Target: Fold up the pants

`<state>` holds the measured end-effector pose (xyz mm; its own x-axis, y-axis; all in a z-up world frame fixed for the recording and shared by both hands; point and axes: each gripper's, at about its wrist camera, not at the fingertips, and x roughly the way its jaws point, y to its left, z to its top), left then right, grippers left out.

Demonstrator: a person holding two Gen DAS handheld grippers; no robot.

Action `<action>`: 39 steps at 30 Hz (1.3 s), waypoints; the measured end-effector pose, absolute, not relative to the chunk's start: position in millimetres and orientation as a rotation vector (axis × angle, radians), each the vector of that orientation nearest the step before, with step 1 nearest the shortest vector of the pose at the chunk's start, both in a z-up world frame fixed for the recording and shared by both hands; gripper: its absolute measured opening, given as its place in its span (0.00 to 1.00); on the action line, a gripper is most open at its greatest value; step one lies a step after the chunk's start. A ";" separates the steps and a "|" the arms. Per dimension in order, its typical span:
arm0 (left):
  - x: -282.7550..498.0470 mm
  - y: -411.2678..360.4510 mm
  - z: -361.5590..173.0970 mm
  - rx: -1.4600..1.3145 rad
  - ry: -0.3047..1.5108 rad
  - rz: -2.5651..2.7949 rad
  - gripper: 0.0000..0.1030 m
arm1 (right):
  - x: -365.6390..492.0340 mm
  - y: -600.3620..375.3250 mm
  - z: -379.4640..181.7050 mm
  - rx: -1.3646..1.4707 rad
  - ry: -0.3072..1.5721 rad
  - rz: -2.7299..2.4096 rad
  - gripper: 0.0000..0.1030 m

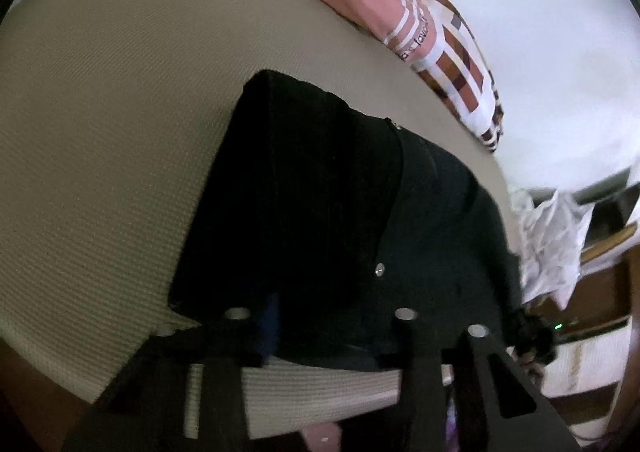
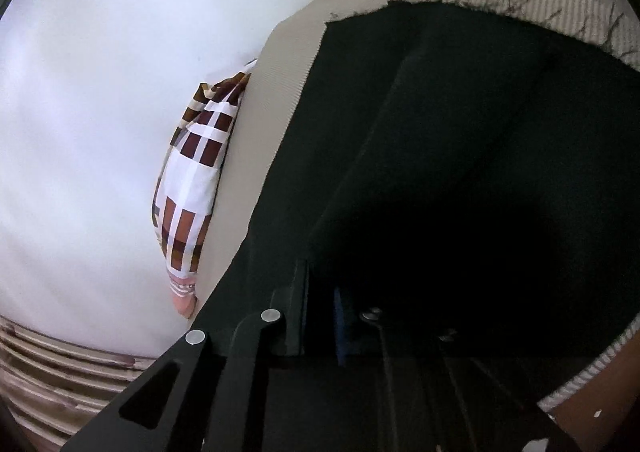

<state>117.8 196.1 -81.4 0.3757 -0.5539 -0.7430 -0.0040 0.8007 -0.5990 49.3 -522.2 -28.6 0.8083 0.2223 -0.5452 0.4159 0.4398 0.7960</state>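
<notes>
Black pants (image 1: pixel 320 191) lie folded on a beige ribbed mat (image 1: pixel 100 131). My left gripper (image 1: pixel 320 332) sits at their near edge, and dark cloth fills the gap between its black fingers (image 1: pixel 240 336); a rivet (image 1: pixel 379 270) shows just ahead. In the right wrist view the pants (image 2: pixel 460 171) fill the right half, with a frayed hem (image 2: pixel 520 7) at the top. My right gripper (image 2: pixel 340 328) is low over the cloth, its fingers (image 2: pixel 292 316) sunk in the dark fabric, and its hold is hard to read.
A pink and checked folded garment (image 1: pixel 432 31) lies at the mat's far edge against white bedding (image 1: pixel 560 51); it also shows in the right wrist view (image 2: pixel 192 179). Crumpled white plastic (image 1: pixel 552 244) and wooden furniture (image 1: pixel 600 292) are at the right.
</notes>
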 end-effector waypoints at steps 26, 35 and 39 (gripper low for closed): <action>114.2 219.3 -28.3 -0.509 1.038 -0.478 0.14 | -24.3 -533.5 -46.7 1.234 0.698 -0.194 0.05; 77.6 233.6 -50.6 -0.792 1.101 -0.470 0.38 | -22.7 -528.5 -37.3 1.254 0.651 -0.116 0.43; 75.4 228.3 -65.1 -0.845 1.136 -0.495 0.38 | -14.3 -523.2 -40.1 1.270 0.652 -0.102 0.44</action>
<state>75.4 228.3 -65.1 0.3656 -0.7257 -0.5829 -0.0679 0.6037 -0.7943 -14.3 -523.2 -40.1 0.8168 0.2778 -0.5056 0.4184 0.3182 0.8507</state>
